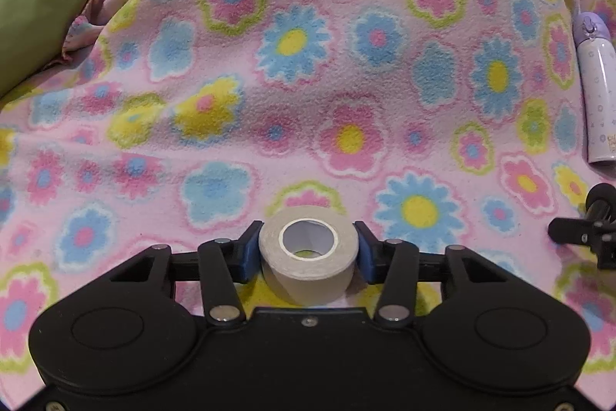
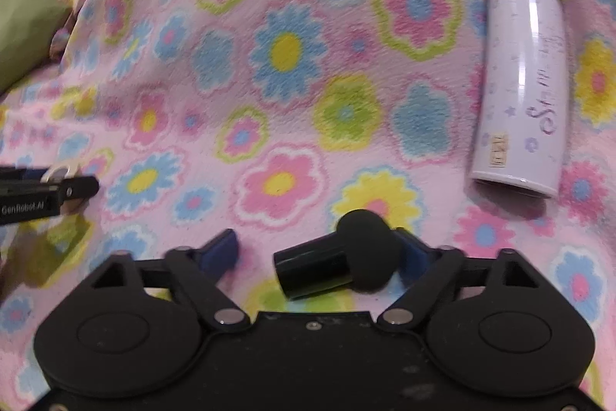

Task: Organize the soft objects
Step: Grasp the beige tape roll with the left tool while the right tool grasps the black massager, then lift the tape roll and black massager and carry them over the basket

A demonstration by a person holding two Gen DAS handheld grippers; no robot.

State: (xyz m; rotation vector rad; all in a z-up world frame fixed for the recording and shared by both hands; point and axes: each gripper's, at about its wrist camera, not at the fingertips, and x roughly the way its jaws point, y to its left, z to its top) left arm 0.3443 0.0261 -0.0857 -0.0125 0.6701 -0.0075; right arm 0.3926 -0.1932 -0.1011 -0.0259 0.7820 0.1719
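A pink fleece blanket with a flower print [image 1: 308,72] covers the surface in both views [image 2: 269,83]. My left gripper [image 1: 308,249] is shut on a beige roll of tape [image 1: 308,257], its blue pads pressed on both sides of the roll. My right gripper [image 2: 319,253] is open. A black cylinder with a round black head [image 2: 335,264] lies between its fingers, against the right pad and apart from the left pad. The left gripper also shows at the left edge of the right wrist view [image 2: 50,191].
A lilac and white bottle [image 2: 519,83] lies on the blanket at the right; it also shows in the left wrist view [image 1: 595,91]. A green cushion [image 1: 30,14] sits at the far left. The right gripper's side [image 1: 589,230] shows at the right edge.
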